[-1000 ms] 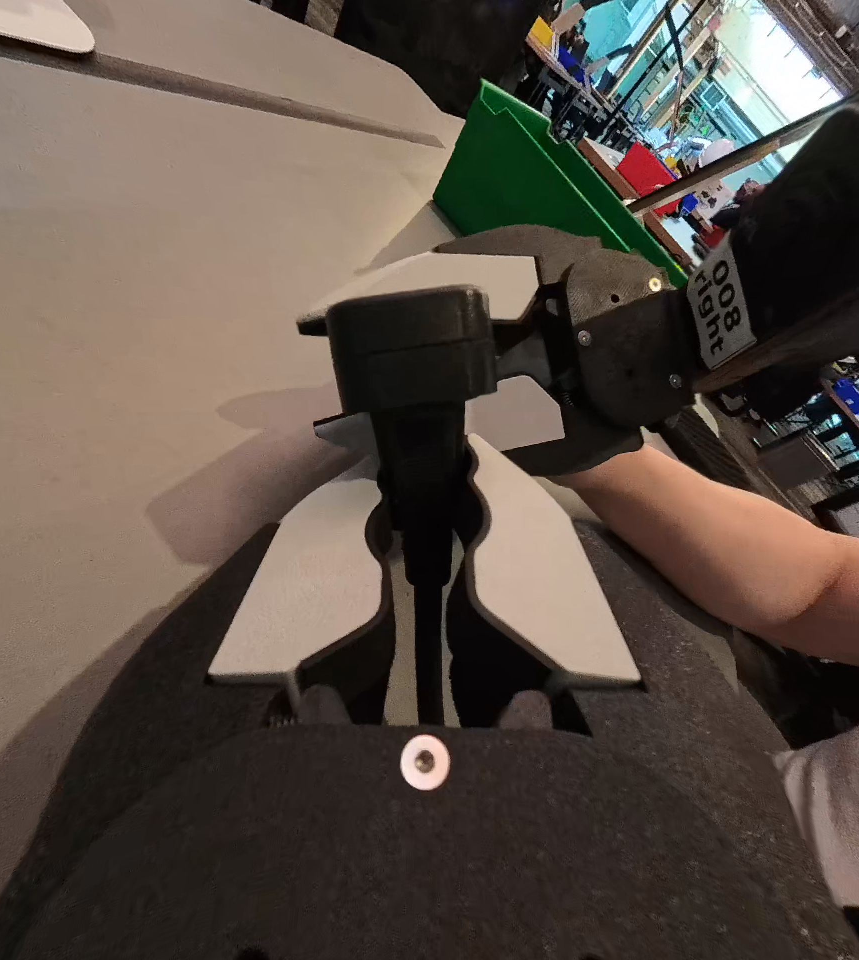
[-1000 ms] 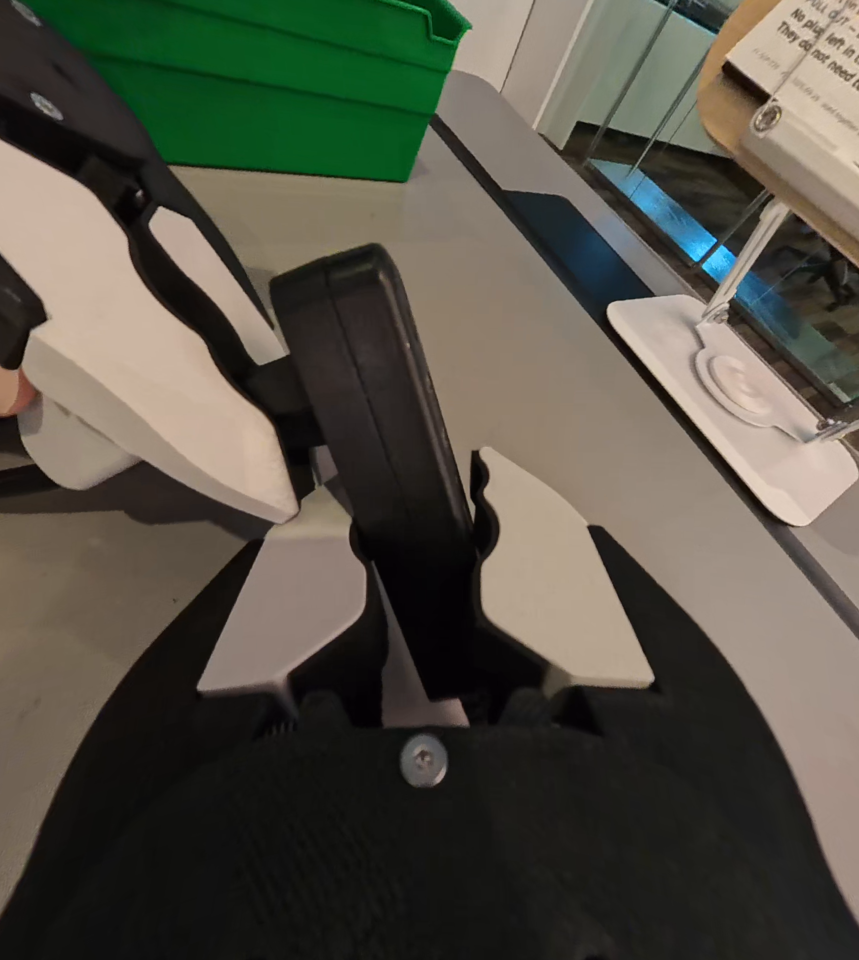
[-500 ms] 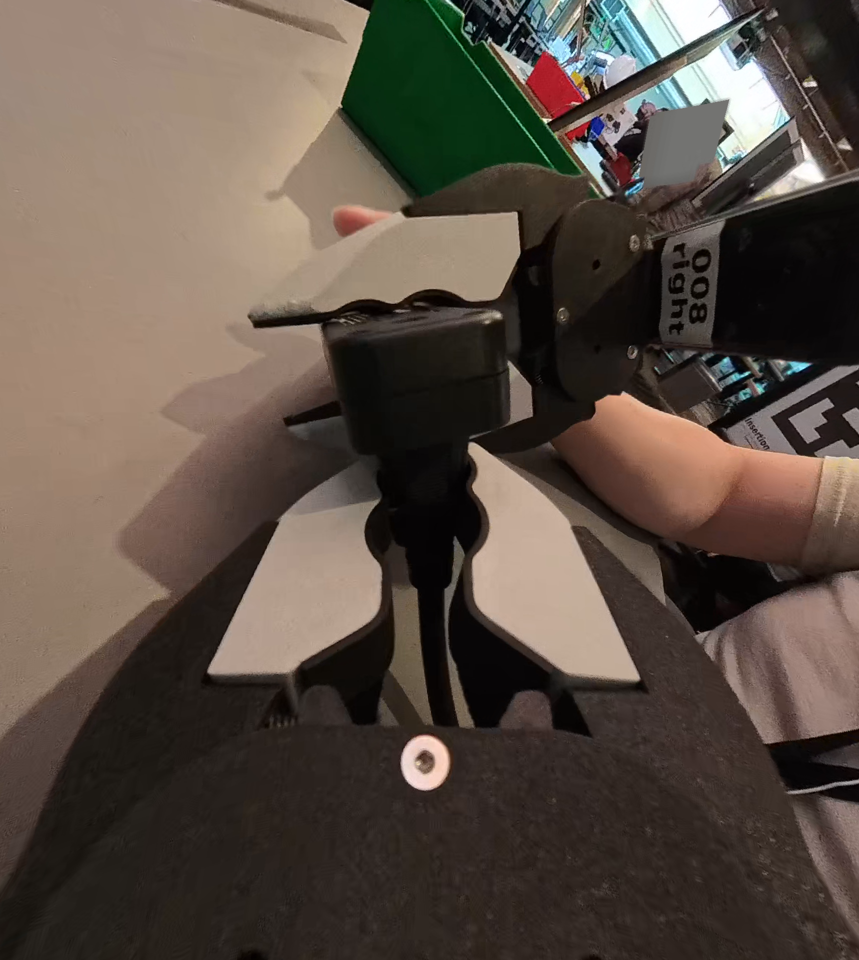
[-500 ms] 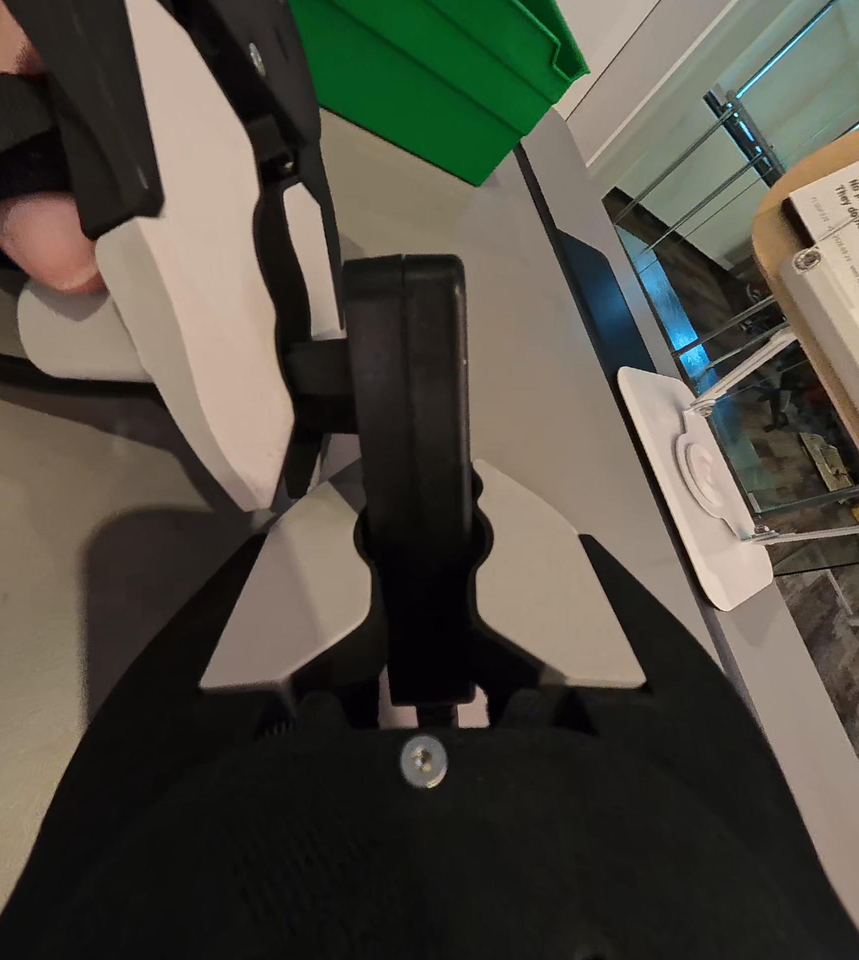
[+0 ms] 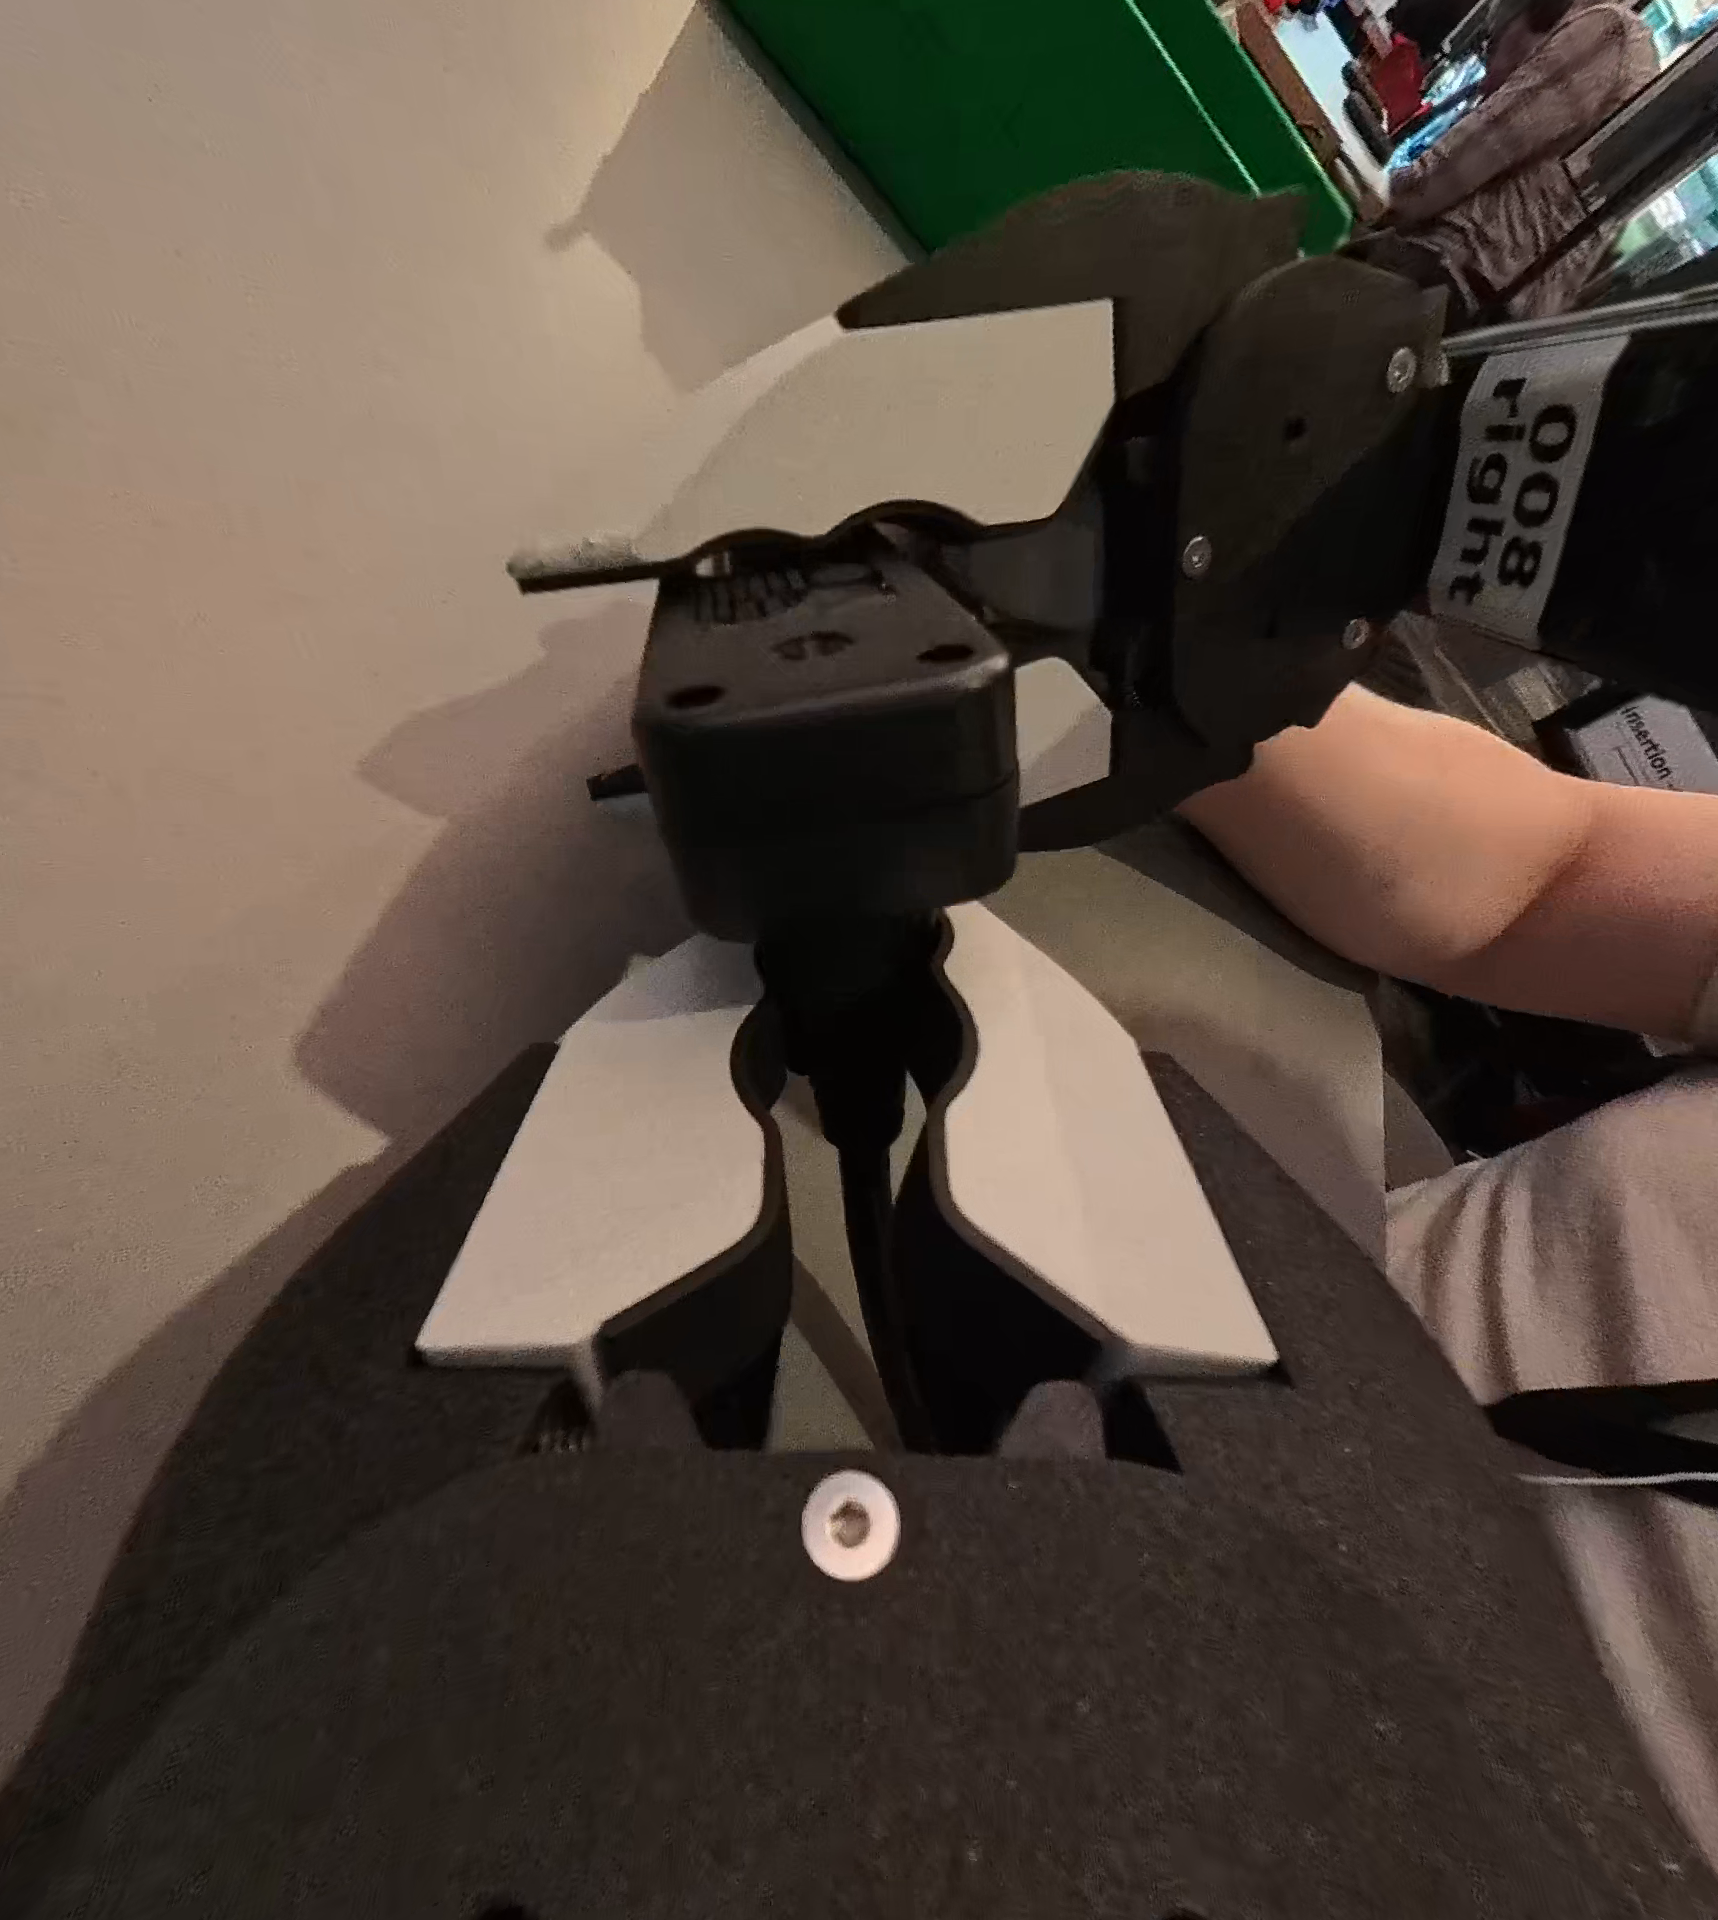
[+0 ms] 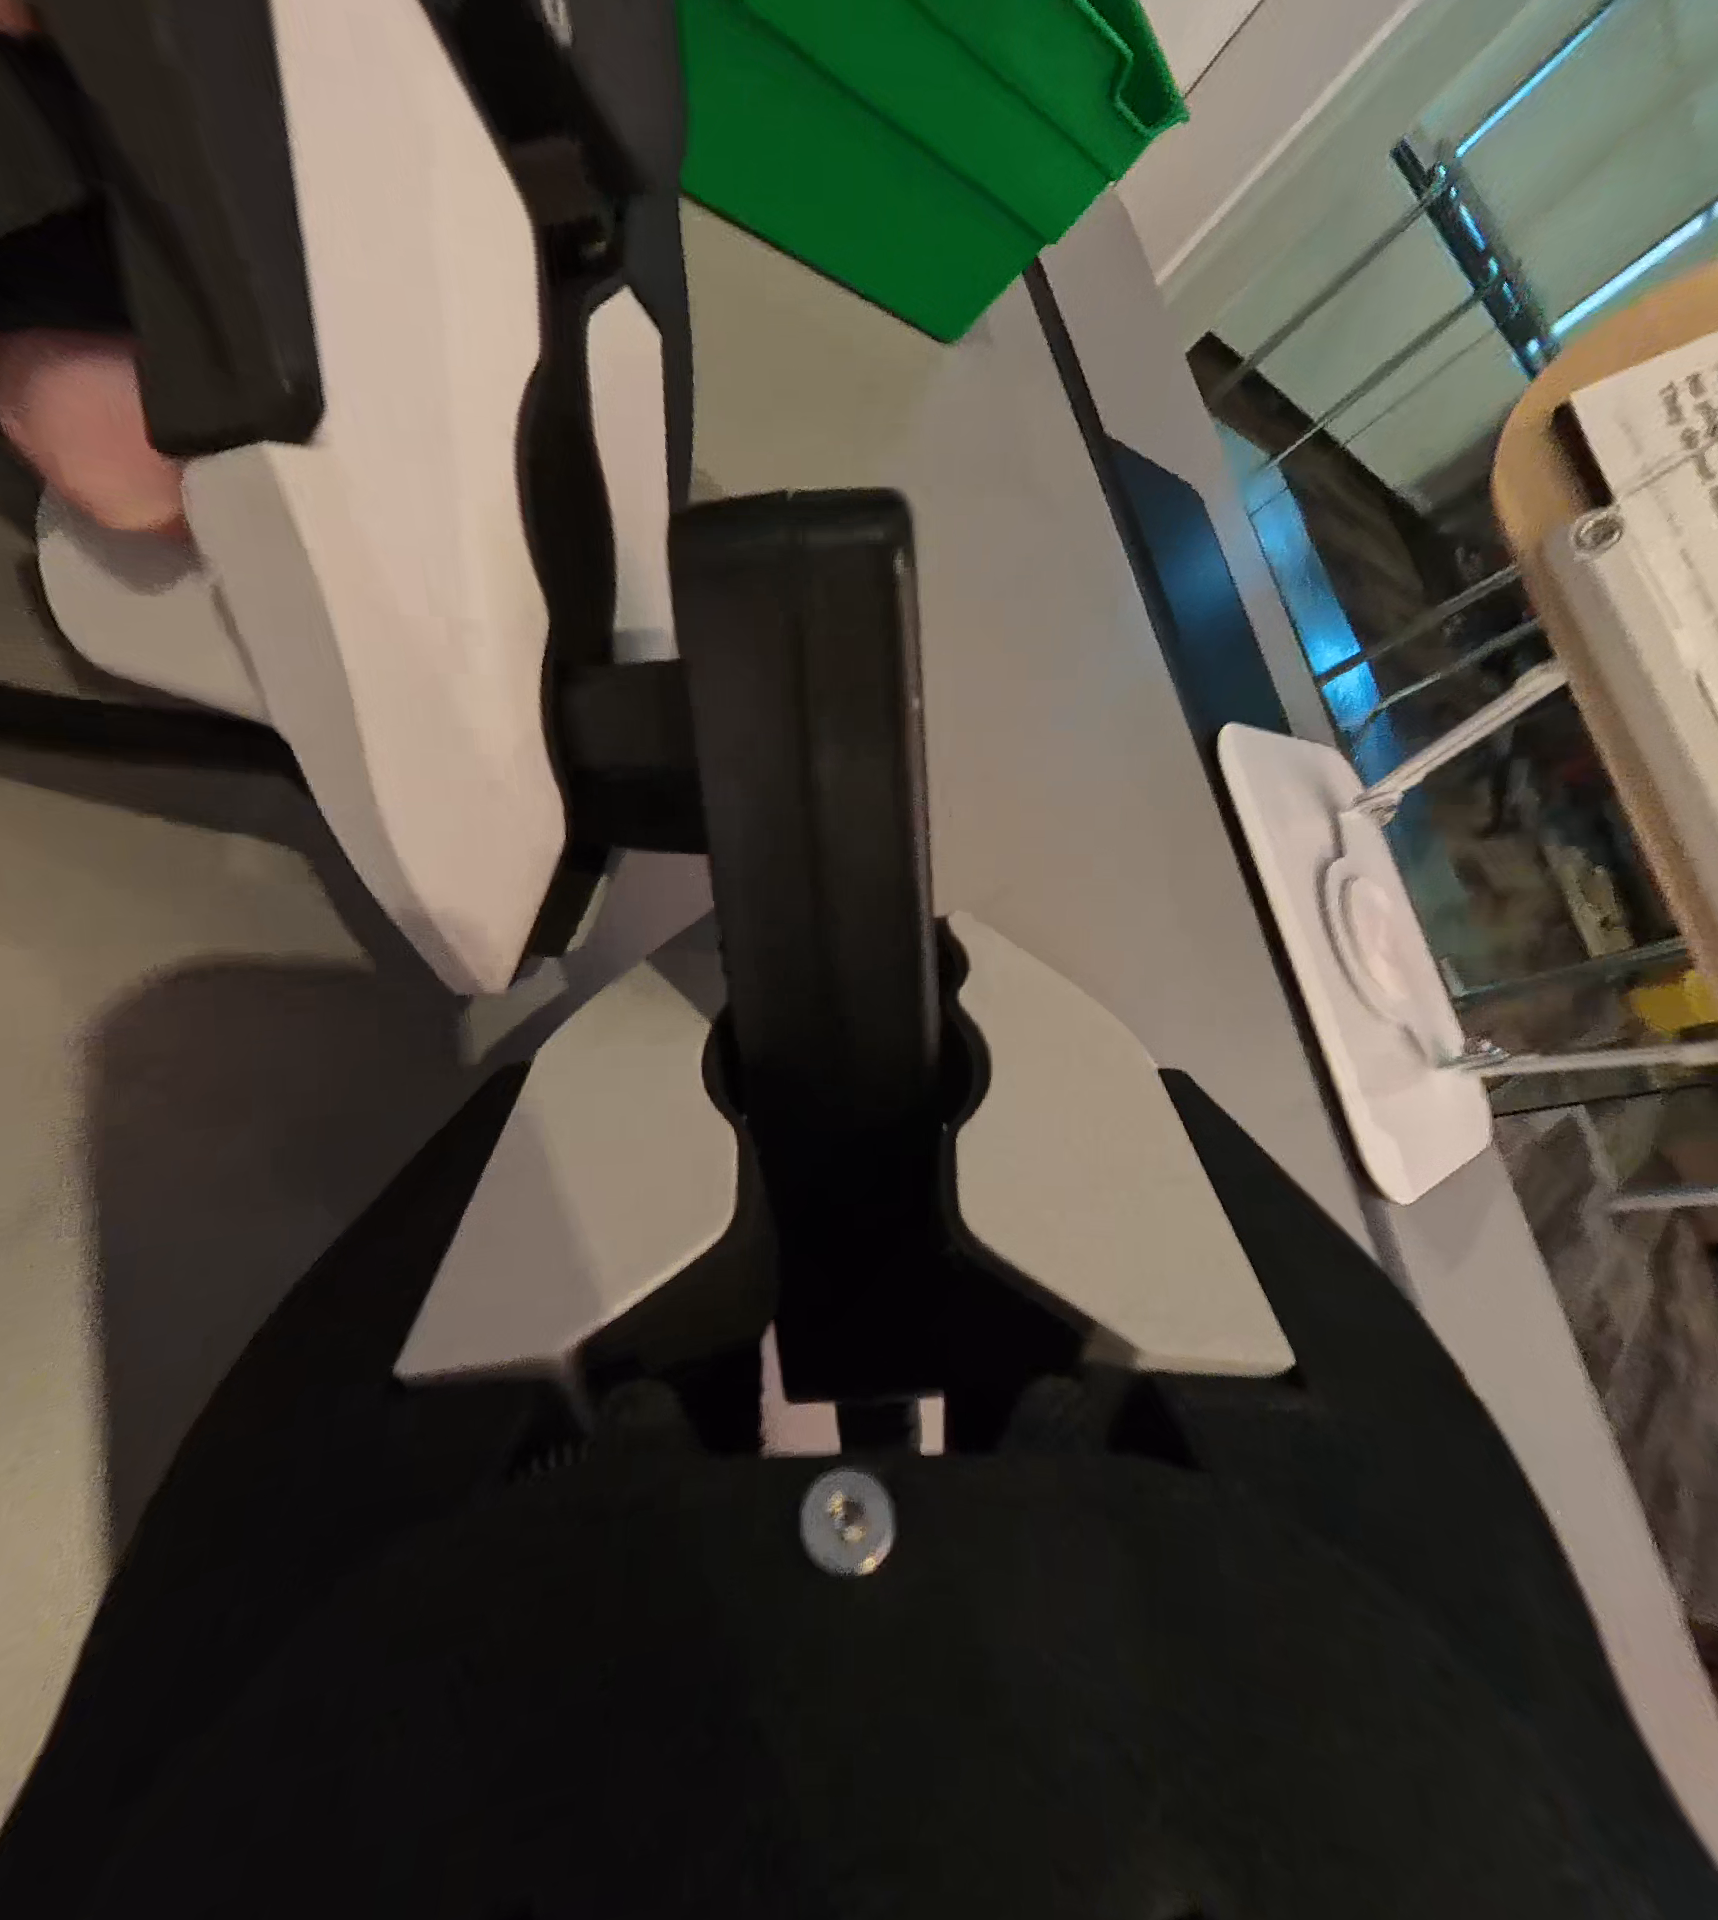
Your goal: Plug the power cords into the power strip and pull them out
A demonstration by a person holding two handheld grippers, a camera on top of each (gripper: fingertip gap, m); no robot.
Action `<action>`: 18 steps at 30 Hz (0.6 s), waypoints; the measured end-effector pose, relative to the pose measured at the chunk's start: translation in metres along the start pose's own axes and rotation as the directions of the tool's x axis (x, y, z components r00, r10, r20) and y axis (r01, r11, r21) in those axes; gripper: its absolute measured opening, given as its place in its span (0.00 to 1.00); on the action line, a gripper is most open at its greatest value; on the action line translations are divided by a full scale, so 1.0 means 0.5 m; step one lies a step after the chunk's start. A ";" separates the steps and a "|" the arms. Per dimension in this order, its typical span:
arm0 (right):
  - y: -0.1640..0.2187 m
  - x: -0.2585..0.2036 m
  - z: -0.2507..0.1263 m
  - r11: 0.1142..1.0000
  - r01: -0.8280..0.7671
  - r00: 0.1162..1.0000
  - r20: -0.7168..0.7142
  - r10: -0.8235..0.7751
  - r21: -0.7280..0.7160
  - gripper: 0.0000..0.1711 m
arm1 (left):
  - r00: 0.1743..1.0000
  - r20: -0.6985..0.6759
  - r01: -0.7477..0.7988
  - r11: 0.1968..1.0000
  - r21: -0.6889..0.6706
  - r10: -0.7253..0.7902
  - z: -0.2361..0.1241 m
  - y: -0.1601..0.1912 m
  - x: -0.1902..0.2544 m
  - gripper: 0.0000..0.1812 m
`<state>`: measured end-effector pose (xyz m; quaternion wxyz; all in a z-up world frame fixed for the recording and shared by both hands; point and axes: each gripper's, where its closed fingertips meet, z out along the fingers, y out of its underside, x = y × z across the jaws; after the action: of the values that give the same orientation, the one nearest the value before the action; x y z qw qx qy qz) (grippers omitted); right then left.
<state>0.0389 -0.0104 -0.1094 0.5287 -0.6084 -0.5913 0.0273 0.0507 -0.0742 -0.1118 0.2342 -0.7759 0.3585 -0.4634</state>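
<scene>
Now closer, power strip (image 6: pixel 813 831) upright, both tools clamped.

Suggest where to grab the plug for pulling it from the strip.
Grip the plug by its narrow neck just behind the power strip, coming from behind, in line with the cord. It fits the finger notches; the left gripper is shut there, the right gripper clamps the strip's flat faces.

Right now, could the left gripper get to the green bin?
Probably not as it stands. The left gripper is shut on the plug, which sits in the power strip held by the right gripper. The green bin lies beyond both.
</scene>
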 end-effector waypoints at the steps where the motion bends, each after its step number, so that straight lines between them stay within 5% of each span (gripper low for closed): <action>1: 0.000 0.002 -0.002 1.000 0.000 1.000 -0.002 0.000 0.013 0.18 | 1.000 0.007 -0.010 1.000 0.008 0.010 0.002 -0.003 0.001 0.12; 7: 0.008 -0.015 -0.026 0.997 0.023 0.999 0.036 -0.026 0.070 0.20 | 0.998 -0.053 -0.023 0.997 -0.072 0.020 0.002 0.010 0.017 0.11; 18: -0.001 -0.007 -0.005 0.992 -0.127 0.992 -0.002 0.127 0.001 0.18 | 1.000 -0.013 0.020 1.000 0.017 -0.020 0.004 0.000 0.004 0.11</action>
<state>0.0390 -0.0145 -0.1101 0.5270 -0.6444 -0.5508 0.0604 0.0530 -0.0757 -0.1117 0.2337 -0.7743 0.3484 -0.4738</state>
